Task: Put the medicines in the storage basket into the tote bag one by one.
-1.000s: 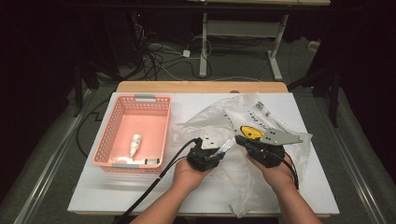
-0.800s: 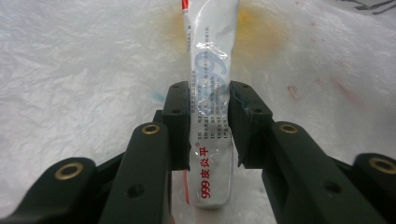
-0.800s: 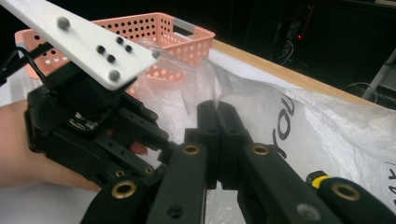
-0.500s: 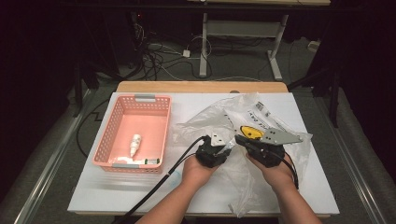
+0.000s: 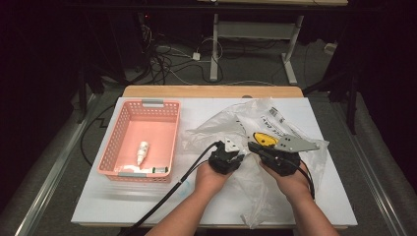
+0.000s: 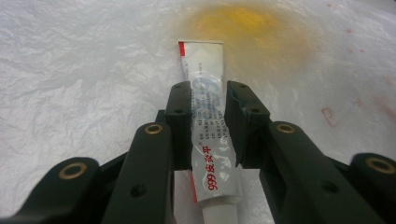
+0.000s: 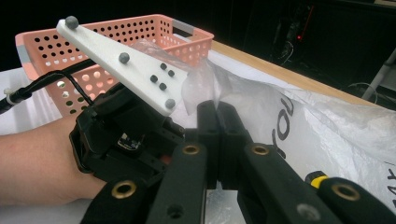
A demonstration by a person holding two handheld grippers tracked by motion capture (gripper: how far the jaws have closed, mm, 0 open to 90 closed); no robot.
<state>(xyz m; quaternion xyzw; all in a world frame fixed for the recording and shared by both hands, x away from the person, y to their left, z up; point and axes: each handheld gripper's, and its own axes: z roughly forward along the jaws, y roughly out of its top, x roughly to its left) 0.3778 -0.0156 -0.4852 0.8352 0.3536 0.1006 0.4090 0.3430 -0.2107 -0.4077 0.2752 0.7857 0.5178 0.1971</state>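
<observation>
Inside the plastic bag (image 5: 255, 128) right of the basket (image 5: 142, 142), left gripper (image 6: 208, 107) clamps the ointment tube (image 6: 210, 140), right gripper (image 7: 217, 116) pinches bag film shut; extraction underway, next: withdraw toward basket.

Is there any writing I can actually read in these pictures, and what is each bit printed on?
"999皮炎平": red characters on the white tube between the left gripper jaws.
Small blue print higher on that tube: too blurred to read.
"OU": large dark letters, cut off, on the clear plastic bag in the right gripper view.
Black print on the bag's white label in the high view: too small to read.
</observation>
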